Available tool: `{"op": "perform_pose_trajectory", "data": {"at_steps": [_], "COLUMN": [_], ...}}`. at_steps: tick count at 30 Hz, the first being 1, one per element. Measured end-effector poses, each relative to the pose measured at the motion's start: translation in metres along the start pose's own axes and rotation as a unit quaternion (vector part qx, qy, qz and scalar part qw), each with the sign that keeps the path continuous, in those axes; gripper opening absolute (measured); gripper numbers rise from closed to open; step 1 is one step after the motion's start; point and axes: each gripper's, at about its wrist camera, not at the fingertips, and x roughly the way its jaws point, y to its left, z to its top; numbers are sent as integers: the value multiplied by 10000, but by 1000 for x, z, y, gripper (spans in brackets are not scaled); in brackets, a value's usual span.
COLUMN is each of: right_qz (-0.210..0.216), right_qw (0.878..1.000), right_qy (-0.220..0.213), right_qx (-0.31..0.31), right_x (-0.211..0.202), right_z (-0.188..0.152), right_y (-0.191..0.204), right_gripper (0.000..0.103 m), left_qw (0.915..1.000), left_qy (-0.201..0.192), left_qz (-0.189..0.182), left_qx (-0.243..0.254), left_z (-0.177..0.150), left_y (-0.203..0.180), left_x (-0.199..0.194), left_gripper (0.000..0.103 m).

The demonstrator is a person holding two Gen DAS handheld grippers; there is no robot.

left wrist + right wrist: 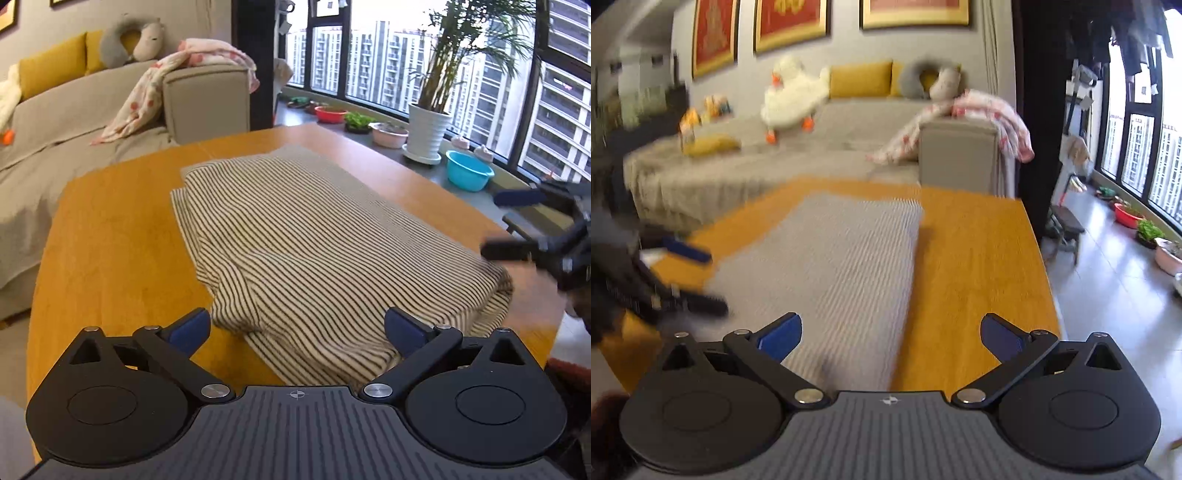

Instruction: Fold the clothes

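Observation:
A striped cream-and-black garment [314, 240] lies folded into a thick rectangle on the orange wooden table [110, 240]. My left gripper [297, 328] is open and empty, just above the garment's near edge. My right gripper [506, 221] shows at the right of the left wrist view, open, beside the garment's right edge. In the right wrist view the garment [834, 266] is blurred, lying on the table [979, 266]. My right gripper [890, 336] is open and empty over its near end. The left gripper [694, 277] shows at the left there, open.
A grey sofa [55, 129] with yellow cushions and a pink blanket [147, 96] stands behind the table. A potted plant [428, 129], bowls and a blue basin [467, 173] line the window sill. A small stool [1067, 229] stands on the tiled floor right of the table.

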Motion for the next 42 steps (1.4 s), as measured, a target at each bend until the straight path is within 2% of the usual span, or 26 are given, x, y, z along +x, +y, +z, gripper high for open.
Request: {"op": "perform_pose_trajectory", "data": {"at_steps": [2, 4, 8, 9, 11, 12, 15, 18, 21, 23, 26, 28, 29, 32, 34, 37, 39, 42], "right_qz": [-35, -117, -27, 25, 131, 408, 1198, 1352, 1253, 1170, 1183, 1350, 1451, 1710, 1813, 1892, 1774, 1590], "right_qw": [9997, 9962, 9960, 9955, 9914, 9872, 9698, 9516, 9445, 9464, 9633, 9755, 9779, 9775, 9752, 9727, 9768, 9797], "right_qy": [208, 721, 767, 622, 327, 245, 212, 295, 392, 372, 668, 899, 989, 1209, 1272, 1311, 1198, 1025], "right_qx": [-148, -470, -448, -717, -1258, -1522, -2116, -2744, -3012, -2987, -2314, -1483, -1131, -255, 50, 315, -73, -660], "right_x": [9, 27, 27, 20, 5, -2, -19, -16, -3, 3, 14, 22, 25, 35, 37, 42, 37, 28], "right_z": [-3, -12, -4, -3, 0, -1, -11, -26, -34, -35, -20, -7, -3, 8, 9, 9, 5, -1], "right_y": [4, 11, 7, 13, 25, 32, 57, 81, 94, 97, 90, 73, 65, 42, 35, 27, 35, 48], "right_gripper": [103, 103, 103, 101, 91, 88, 87, 87, 84, 84, 76, 76, 76, 76, 76, 76, 77, 80], "left_qw": [9999, 9999, 9997, 9997, 9996, 9996, 9996, 9996, 9995, 9996, 9998, 9993, 9989, 9968, 9951, 9923, 9897, 9870], "left_qy": [19, 27, 0, -5, -19, -24, -25, -31, -102, -154, -180, -201, -213, -217, -176, -23, 79, 226], "left_qz": [82, 115, 222, 247, 270, 273, 277, 283, 294, 224, -22, -179, -250, -452, -516, -459, -420, 141], "left_qx": [76, 43, 66, 76, 77, 70, 50, 14, 25, 38, 129, 265, 340, 624, 826, 1150, 1365, 1584], "left_z": [-3, -4, -2, -1, 0, 0, 1, 1, 0, -1, -5, -8, -10, -13, -16, -21, -25, -28], "left_y": [0, 1, 0, -1, -2, -2, -1, 0, 0, 3, 5, 3, 1, -6, -12, -26, -35, -45], "left_x": [-2, -4, -9, -10, -11, -11, -11, -13, -20, -28, -39, -45, -48, -51, -49, -39, -32, -11], "left_gripper": [103, 103, 103, 103, 103, 103, 103, 103, 103, 103, 103, 103, 103, 103, 103, 103, 103, 103]}}
